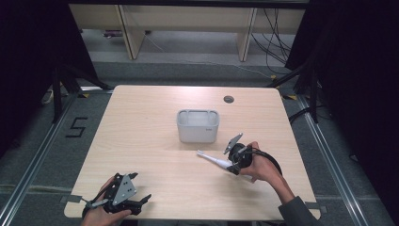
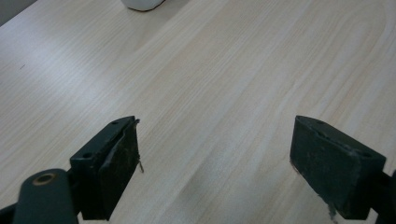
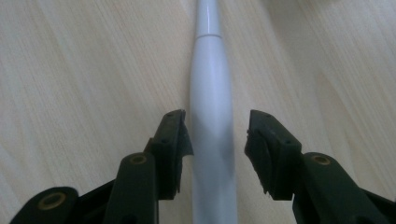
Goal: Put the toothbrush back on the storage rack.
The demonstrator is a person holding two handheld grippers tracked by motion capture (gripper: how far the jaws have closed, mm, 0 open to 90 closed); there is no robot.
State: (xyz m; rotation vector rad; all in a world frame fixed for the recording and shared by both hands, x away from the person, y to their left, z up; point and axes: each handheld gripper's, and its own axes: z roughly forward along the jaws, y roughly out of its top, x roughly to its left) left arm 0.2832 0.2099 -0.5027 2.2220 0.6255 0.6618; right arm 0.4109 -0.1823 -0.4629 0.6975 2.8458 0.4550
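Count on the desk (image 1: 141, 141): one white electric toothbrush (image 1: 214, 160), lying flat; one pale grey rectangular container (image 1: 198, 125), standing upright behind it. Hand-held tools: two, namely one left tool (image 1: 123, 197) and one right tool (image 1: 234, 165). One round cable hole (image 1: 228, 99) sits in the desk's far edge.

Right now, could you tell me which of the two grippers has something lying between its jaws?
The right gripper: a white toothbrush-like handle lies between its open jaws, untouched by the pads. The left gripper has bare table between its jaws.
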